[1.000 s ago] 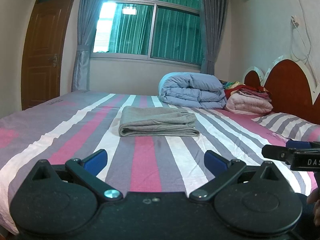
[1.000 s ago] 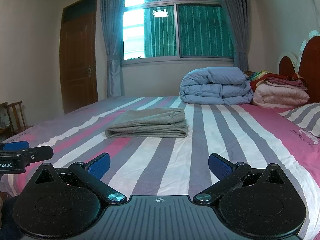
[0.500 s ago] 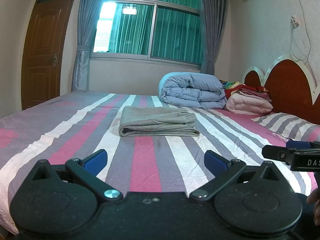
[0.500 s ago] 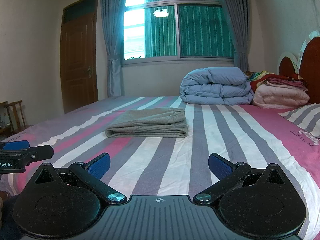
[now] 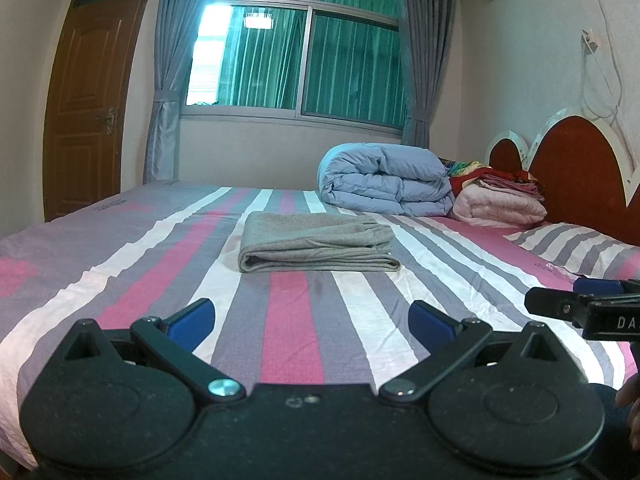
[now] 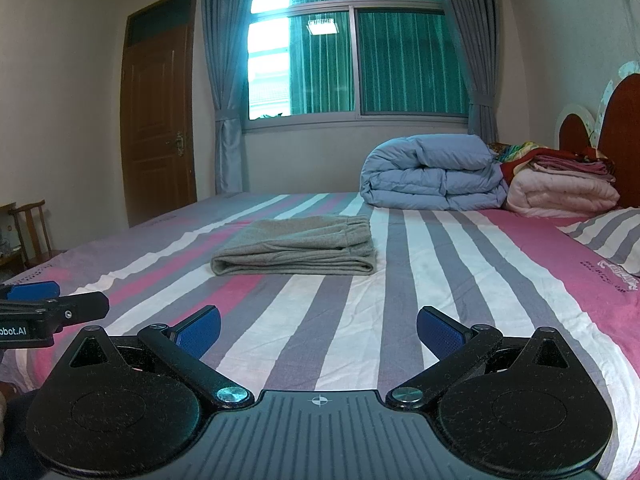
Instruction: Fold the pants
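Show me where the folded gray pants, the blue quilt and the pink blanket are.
gray pants (image 5: 316, 242), left wrist view, top layer of the fold.
blue quilt (image 5: 386, 180), left wrist view, middle of the rolled bundle.
pink blanket (image 6: 560, 190), right wrist view, front side of the stack.

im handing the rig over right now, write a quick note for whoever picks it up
Left gripper: open, empty, held low over the near edge of the striped bed sheet.
Right gripper: open, empty, likewise back from the work.
Grey fabric pants: lie folded in a compact rectangle mid-bed, touched by neither gripper.
Done: the fold looks complete.
Left: seemingly nothing; perhaps check the stack's edges are even.
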A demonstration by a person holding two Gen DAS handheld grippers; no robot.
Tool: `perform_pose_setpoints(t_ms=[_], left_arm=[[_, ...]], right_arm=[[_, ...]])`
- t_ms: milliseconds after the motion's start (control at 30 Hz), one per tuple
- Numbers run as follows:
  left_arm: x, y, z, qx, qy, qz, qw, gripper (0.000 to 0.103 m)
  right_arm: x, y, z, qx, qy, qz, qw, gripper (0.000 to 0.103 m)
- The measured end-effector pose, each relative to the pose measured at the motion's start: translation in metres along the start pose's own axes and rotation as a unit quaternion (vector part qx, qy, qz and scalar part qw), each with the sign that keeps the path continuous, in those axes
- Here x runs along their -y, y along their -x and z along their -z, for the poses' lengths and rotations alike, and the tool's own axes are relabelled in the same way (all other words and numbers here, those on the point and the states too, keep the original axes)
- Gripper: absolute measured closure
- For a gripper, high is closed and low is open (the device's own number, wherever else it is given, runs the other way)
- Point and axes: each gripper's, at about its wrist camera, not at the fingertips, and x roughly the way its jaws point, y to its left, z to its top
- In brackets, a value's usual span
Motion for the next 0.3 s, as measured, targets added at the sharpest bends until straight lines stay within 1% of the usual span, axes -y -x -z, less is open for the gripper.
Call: perform_pose_setpoints(t_ms=[300], left_arm=[[0.0027, -0.0006, 0.0016, 0.0, -0.02, 0.002, 0.9998, 0.006]], right_arm=[[0.0013, -0.0006, -0.001, 0.0, 0.003, -0.002, 1.0, 0.0]])
